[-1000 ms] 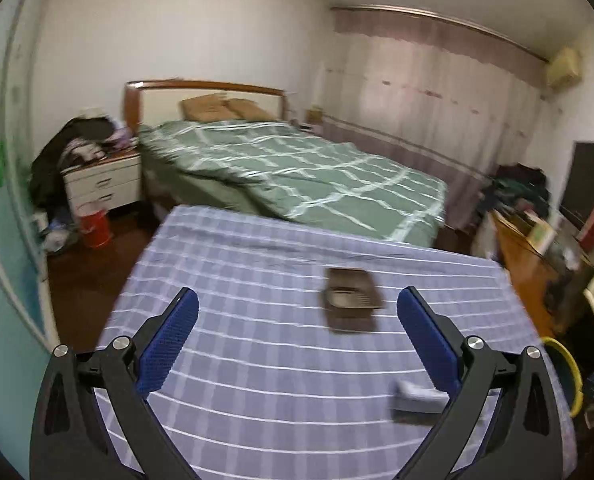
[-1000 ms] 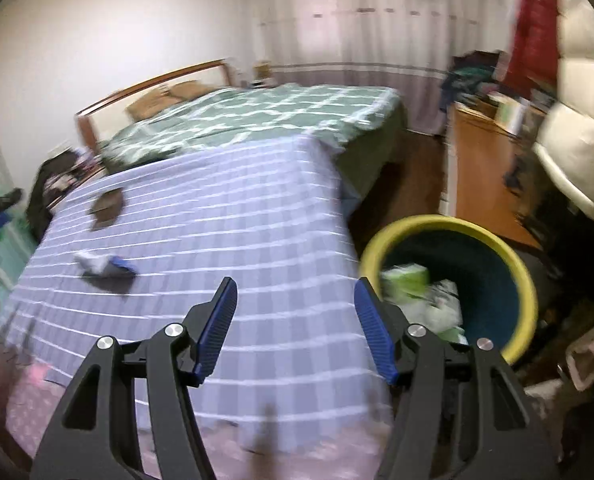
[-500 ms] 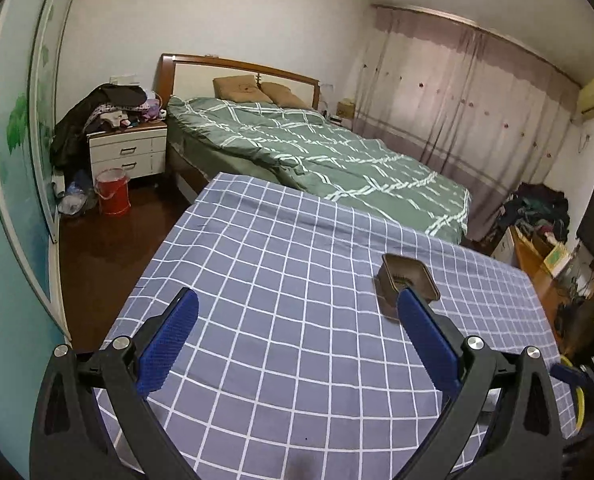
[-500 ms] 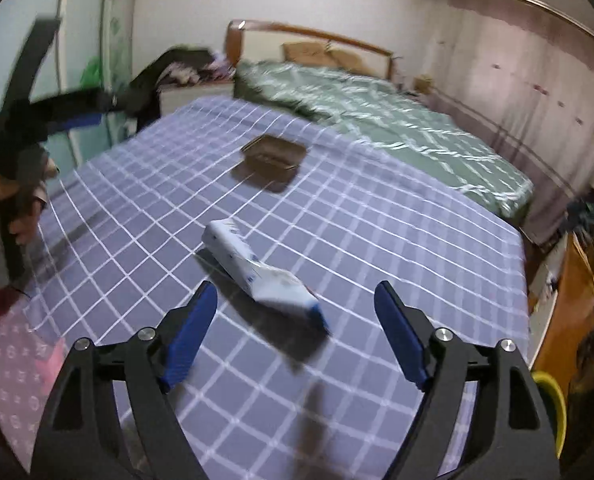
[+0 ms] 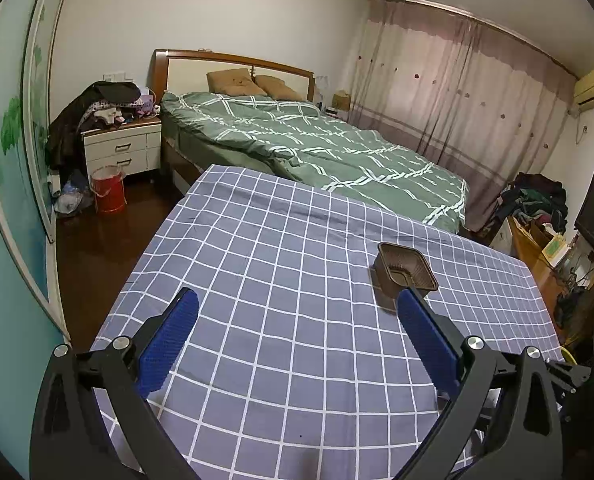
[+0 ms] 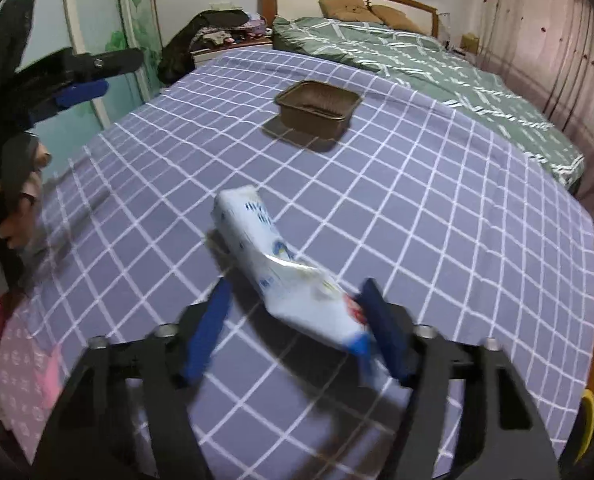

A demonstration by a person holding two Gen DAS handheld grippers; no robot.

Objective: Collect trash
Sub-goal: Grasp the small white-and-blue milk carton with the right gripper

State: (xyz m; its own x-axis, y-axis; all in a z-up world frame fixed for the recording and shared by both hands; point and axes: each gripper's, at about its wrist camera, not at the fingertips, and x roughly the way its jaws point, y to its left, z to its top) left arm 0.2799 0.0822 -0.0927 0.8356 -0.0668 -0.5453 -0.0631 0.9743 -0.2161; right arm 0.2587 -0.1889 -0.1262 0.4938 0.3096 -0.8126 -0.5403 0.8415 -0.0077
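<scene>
A crumpled white and blue wrapper [image 6: 265, 252] lies on the blue checked cloth [image 6: 437, 208]. My right gripper [image 6: 297, 284] points down over the wrapper's near end, its jaws closing. The wrapper lies between them; the right finger touches it and the left finger stands apart. Farther back a brown plastic tray [image 6: 317, 104] stands upright. My left gripper [image 5: 297, 296] hovers open over the cloth, nothing between its fingers. The brown tray [image 5: 407, 268] sits just beyond its right fingertip. The left gripper [image 6: 77, 92] also shows at the far left of the right wrist view, held by a hand.
A yellow-rimmed bin [image 6: 589, 416] stands off the table's right corner. Behind the table is a bed with a green quilt [image 5: 317, 148]. A nightstand [image 5: 121, 148] piled with clothes and a red bucket [image 5: 107, 194] are at the left.
My right gripper swung from the yellow bin to the table, came down astride the wrapper, and its jaws have narrowed. The left gripper sank slightly; the tray now sits by its right fingertip.
</scene>
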